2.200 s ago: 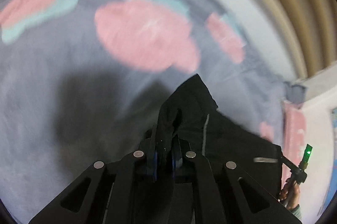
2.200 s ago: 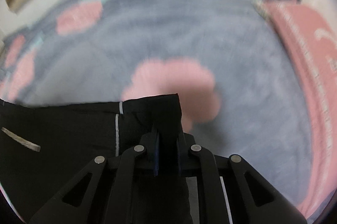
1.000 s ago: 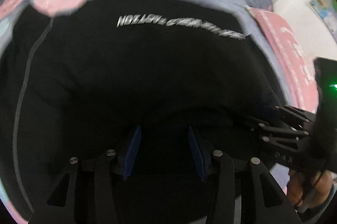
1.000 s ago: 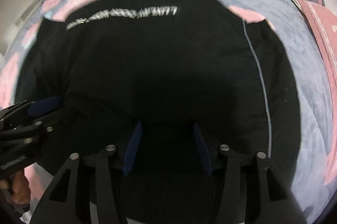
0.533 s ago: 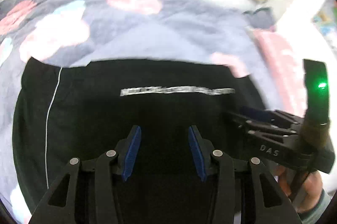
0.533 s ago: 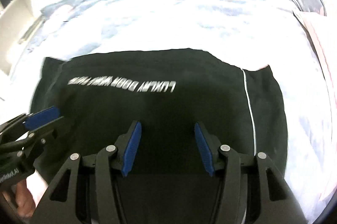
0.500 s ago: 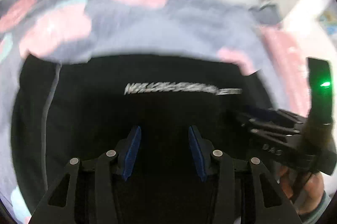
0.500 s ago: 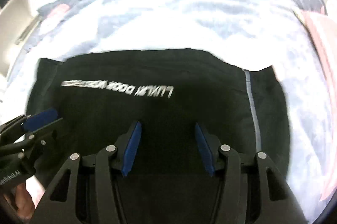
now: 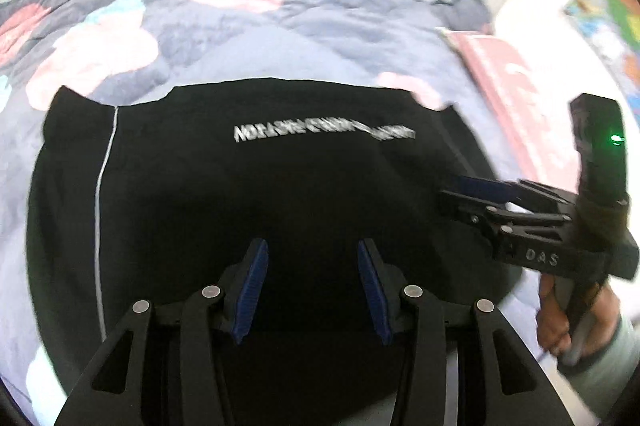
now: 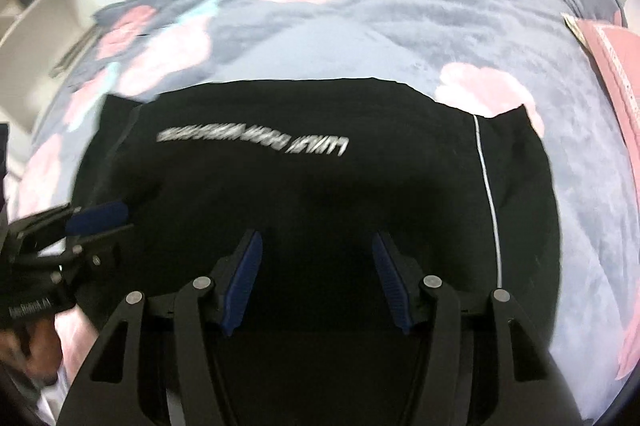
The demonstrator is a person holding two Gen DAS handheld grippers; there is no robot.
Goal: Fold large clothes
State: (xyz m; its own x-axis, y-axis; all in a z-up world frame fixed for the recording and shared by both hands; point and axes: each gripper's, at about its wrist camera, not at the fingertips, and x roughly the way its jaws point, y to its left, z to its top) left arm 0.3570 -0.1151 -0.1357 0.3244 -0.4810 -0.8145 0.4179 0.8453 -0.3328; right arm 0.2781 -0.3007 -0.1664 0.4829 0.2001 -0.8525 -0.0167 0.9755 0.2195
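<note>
A black garment [image 9: 248, 193] with white lettering and thin white side stripes lies flat on the bed, also in the right wrist view [image 10: 320, 185]. My left gripper [image 9: 310, 282] is open and empty above its near part. My right gripper [image 10: 318, 282] is open and empty above the same near part. The right gripper also shows in the left wrist view [image 9: 516, 209] at the garment's right side, and the left gripper shows in the right wrist view [image 10: 72, 238] at its left side.
The garment lies on a grey-blue blanket [image 10: 440, 33] with pink flower patches. A pink pillow [image 9: 516, 97] lies at the right edge of the bed. A wooden bed frame and white wall run along the far side.
Both grippers held the black garment shut 2.2 s ago; they have let go and opened. Both have since pulled back, so the laid-flat garment shows whole.
</note>
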